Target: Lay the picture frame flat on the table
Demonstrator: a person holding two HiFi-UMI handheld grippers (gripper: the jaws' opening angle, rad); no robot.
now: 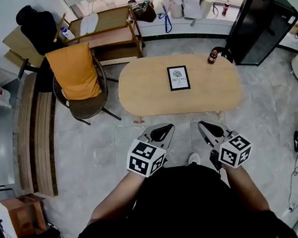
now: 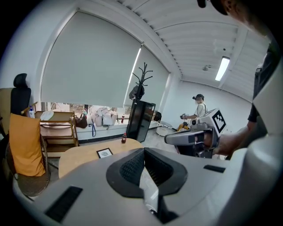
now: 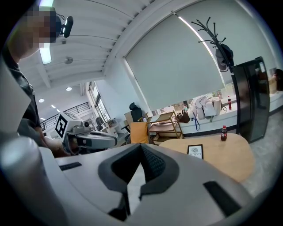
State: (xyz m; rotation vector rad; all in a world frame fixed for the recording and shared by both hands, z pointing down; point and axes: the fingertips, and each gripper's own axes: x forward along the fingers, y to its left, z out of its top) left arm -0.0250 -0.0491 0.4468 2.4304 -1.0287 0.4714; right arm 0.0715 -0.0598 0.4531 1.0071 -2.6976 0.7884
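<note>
A black picture frame with a white print sits near the middle of the oval wooden table; it seems to lie face up. It also shows in the left gripper view and the right gripper view. My left gripper and right gripper hang side by side close to my body, short of the table's near edge and well away from the frame. Both are shut with nothing between them. The jaws meet in a closed line in the left gripper view and in the right gripper view.
A small dark bottle stands at the table's far right end. A wicker chair with an orange cushion stands left of the table, a wooden shelf cart behind it, and a black cabinet at right. Another person stands far back.
</note>
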